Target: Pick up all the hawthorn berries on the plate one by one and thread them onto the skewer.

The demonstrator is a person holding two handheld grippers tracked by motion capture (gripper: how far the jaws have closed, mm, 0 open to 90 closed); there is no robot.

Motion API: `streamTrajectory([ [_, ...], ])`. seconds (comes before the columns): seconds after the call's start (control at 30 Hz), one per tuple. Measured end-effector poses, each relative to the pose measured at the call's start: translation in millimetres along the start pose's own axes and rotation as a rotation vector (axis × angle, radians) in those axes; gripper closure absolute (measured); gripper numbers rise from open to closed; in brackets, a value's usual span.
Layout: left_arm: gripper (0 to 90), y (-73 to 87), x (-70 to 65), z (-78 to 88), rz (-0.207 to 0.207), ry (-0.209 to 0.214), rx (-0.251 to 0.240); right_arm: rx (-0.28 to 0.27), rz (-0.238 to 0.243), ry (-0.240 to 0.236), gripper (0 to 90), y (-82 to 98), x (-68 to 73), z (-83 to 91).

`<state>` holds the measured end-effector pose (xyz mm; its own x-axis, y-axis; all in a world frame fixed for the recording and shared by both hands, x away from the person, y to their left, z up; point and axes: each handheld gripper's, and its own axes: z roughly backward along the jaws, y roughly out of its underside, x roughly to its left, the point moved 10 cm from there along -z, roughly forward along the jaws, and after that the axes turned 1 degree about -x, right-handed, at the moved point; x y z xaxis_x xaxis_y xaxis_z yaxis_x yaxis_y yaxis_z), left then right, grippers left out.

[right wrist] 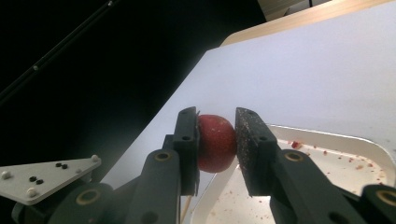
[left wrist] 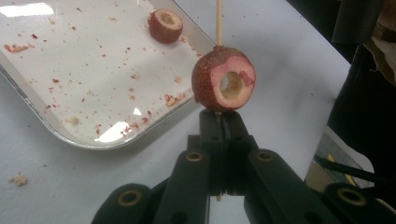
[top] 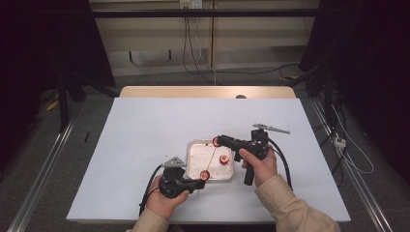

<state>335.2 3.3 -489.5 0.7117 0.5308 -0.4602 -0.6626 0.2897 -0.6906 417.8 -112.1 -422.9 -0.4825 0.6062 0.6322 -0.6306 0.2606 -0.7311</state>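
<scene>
My left gripper (top: pixel 199 182) (left wrist: pixel 223 117) is shut on the lower end of a thin wooden skewer (left wrist: pixel 218 21). A cored red fruit (left wrist: pixel 223 79) (top: pixel 205 175) is threaded on the skewer just above the jaws. The skewer slants up over a shallow metal tray (top: pixel 193 147) (left wrist: pixel 93 137) toward my right gripper (top: pixel 218 141) (right wrist: pixel 215 125). That gripper is shut on a second red fruit (right wrist: pixel 215 145) (top: pixel 215 141) above the tray's far edge (right wrist: pixel 369 149). A third cored fruit (top: pixel 224 159) (left wrist: pixel 165 25) lies loose in the tray.
Red and pale crumbs dot the tray and the white table (top: pixel 145 125) beside it. A wooden strip (top: pixel 208 92) runs along the table's far edge. Cables (top: pixel 193 53) and metal rails lie on the floor around the table.
</scene>
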Motion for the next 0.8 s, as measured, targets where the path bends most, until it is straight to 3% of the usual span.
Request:
streamTrajectory([
  [0.5,89.7,-2.1,1.6,1.2,0.025,0.009,-0.019,0.028,0.054,-0.028,71.4,12.7,8.9,-6.2],
  [0.8,89.7,-3.1,1.6,1.8,0.028,0.009,-0.024,0.038,0.062,-0.041,71.4,18.3,12.2,-9.0],
])
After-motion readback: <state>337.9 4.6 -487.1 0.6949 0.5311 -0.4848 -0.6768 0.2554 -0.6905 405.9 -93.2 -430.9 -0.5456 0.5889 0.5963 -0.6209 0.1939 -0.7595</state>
